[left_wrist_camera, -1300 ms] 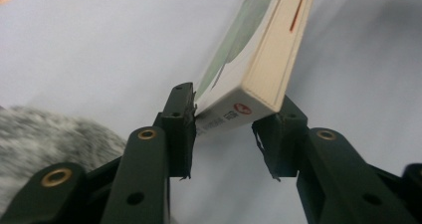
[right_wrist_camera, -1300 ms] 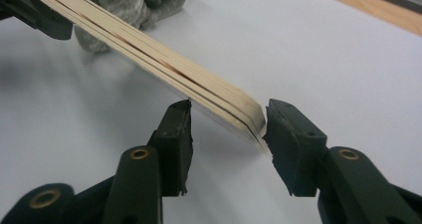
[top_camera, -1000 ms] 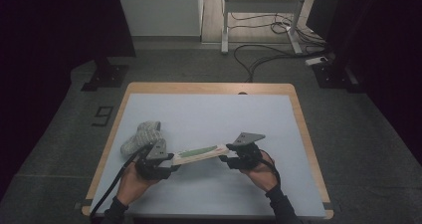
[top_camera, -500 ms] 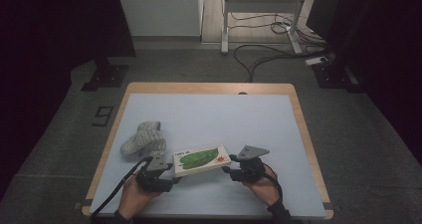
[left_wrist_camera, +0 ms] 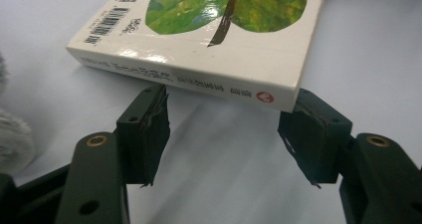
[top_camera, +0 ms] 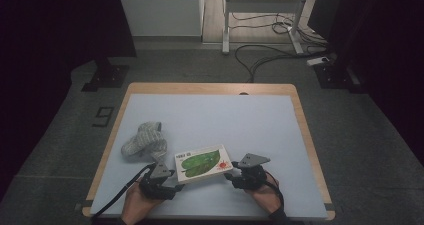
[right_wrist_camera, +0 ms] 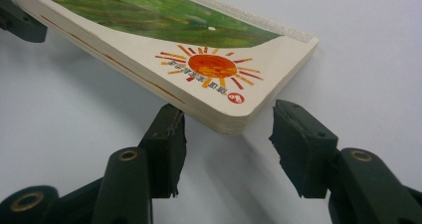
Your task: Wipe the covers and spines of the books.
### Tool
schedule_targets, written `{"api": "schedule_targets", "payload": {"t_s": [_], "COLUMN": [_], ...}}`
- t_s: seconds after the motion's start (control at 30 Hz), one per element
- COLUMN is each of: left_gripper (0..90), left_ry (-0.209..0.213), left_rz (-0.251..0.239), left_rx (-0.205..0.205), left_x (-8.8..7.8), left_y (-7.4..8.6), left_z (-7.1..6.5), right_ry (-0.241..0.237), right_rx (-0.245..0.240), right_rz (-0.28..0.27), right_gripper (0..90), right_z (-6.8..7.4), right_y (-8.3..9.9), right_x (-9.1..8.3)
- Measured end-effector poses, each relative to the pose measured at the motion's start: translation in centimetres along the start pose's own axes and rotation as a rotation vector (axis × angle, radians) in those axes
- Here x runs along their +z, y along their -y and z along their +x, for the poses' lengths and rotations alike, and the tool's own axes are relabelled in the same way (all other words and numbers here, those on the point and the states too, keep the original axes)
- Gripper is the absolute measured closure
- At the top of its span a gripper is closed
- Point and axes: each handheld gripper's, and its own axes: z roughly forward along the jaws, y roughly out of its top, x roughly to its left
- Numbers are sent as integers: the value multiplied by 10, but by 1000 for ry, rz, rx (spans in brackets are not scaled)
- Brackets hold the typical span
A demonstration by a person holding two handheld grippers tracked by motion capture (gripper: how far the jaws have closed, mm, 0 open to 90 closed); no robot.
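Observation:
A white book (top_camera: 202,164) with a green leaf and a red sun on its cover lies on the pale blue table top near the front edge. My left gripper (top_camera: 175,181) is at its left end. In the left gripper view the jaws (left_wrist_camera: 226,129) stand apart just short of the spine (left_wrist_camera: 199,79); they have just been opening, and nothing is pressed between them. My right gripper (top_camera: 231,174) is at the book's right end. Its jaws (right_wrist_camera: 226,134) are spread around the sun corner of the book (right_wrist_camera: 219,69), with a gap at one pad.
A crumpled grey-white knitted cloth (top_camera: 144,141) lies just left of the book, behind my left gripper. The table's wooden rim (top_camera: 210,88) frames the blue mat. Cables and stand legs lie on the floor beyond the table.
Both grippers and the book came down and toward the front edge. The book went from tilted in the air to lying on the table. The left jaws have let go of it.

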Motion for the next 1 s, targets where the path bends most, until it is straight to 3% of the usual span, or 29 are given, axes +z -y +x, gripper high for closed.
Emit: {"api": "schedule_targets", "payload": {"t_s": [0.33, 0.43, 0.57, 0.77, 0.83, 1.0], "left_gripper": [299, 275, 240, 180, 169, 144], "left_ry": [0, 4, 0, 18, 30, 21], "left_rz": [46, 45, 37, 15, 6, -17], "left_rx": [38, 42, 40, 22, 13, 1], "left_x": [2, -1, -8, -18, -22, -35], "left_y": [3, 5, 7, 5, 3, -1], "left_z": [-1, 0, 4, 12, 16, 27], "right_ry": [-1, -10, 10, 106, 118, 201], "right_rx": [-16, 19, 26, 38, 54, 104], "right_rz": [31, 11, -7, -12, -3, 25], "right_gripper": [434, 424, 399, 309, 278, 184], "right_z": [2, -1, -7, -28, -35, -54], "right_y": [10, 13, 15, 16, 18, 25], "right_x": [-2, -7, -17, -25, -25, -22]}}
